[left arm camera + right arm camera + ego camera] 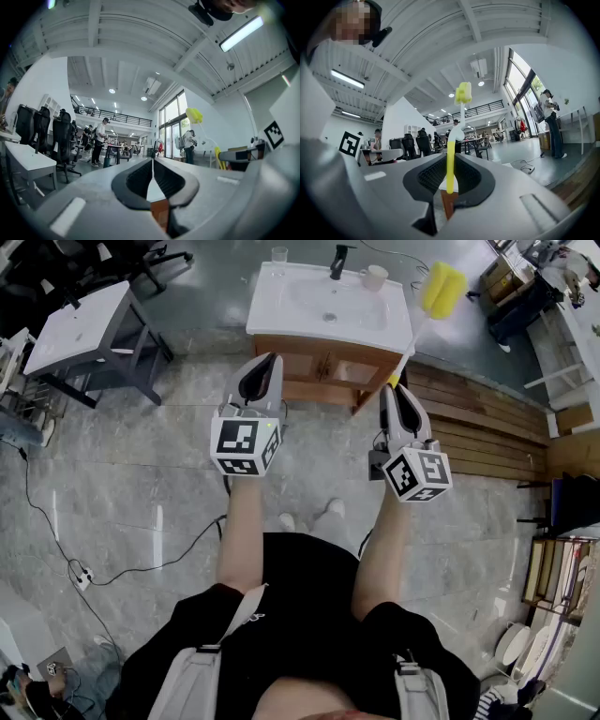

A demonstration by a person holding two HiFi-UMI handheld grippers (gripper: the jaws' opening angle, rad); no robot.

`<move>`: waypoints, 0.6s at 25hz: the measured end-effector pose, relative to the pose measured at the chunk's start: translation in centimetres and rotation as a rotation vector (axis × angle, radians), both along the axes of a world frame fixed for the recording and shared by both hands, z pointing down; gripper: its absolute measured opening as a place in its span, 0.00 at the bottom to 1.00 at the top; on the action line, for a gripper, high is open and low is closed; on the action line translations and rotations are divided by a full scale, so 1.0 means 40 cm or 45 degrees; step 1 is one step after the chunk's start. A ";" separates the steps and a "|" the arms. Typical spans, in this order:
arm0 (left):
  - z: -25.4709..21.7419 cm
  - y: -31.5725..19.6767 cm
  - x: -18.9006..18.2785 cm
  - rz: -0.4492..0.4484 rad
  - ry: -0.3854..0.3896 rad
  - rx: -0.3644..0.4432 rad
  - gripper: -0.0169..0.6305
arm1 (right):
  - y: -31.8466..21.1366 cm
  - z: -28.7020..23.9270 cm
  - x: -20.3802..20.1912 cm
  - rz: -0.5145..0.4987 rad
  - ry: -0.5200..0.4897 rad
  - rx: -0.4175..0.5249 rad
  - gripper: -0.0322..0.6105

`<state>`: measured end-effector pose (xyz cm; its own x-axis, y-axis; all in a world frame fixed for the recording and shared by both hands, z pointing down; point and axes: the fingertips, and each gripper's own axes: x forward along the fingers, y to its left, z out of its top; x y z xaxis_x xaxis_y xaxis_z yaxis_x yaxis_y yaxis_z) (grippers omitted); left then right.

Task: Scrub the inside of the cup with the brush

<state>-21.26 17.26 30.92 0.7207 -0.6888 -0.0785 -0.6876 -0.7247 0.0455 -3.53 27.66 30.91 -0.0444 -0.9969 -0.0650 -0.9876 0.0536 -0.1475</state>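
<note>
- The right gripper (390, 392) has its fingers clamped on the yellow handle end of a long brush (450, 159) with a white stem and a yellow sponge head.
- We see the brush rising from those fingers at a slant. Its sponge head hangs just off the right edge of the white washbasin (272, 310).
- The left gripper (153, 161) has its fingers pressed together with nothing between them, and it points toward the washbasin's front left.
- The small cream cup (375, 277) stands upright on the washbasin's rear right corner, right of the black faucet (339, 259). It is well apart from both pairs of fingers and near the sponge head, which does not touch it.
- We cannot tell what the cup holds.
- A clear glass (279, 255) stands on the washbasin's rear left corner. Its contents are too small to read.
- The washbasin sits on a wooden cabinet (323, 367), and only the drain shows in its bowl.
</note>
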 end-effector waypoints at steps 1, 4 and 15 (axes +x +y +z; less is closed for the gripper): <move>-0.004 -0.002 -0.002 -0.001 0.004 0.007 0.02 | -0.002 -0.001 -0.001 -0.002 -0.002 0.002 0.12; -0.015 -0.009 -0.006 -0.003 0.017 0.025 0.02 | -0.004 -0.009 -0.002 -0.008 -0.024 0.017 0.13; -0.062 -0.033 -0.016 -0.030 0.054 0.070 0.02 | -0.013 -0.057 0.009 -0.018 -0.006 0.050 0.13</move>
<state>-21.88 15.96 28.45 0.6993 -0.6996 -0.1469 -0.7031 -0.7102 0.0353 -3.17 27.14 28.65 -0.0580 -0.9929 -0.1039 -0.9860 0.0733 -0.1496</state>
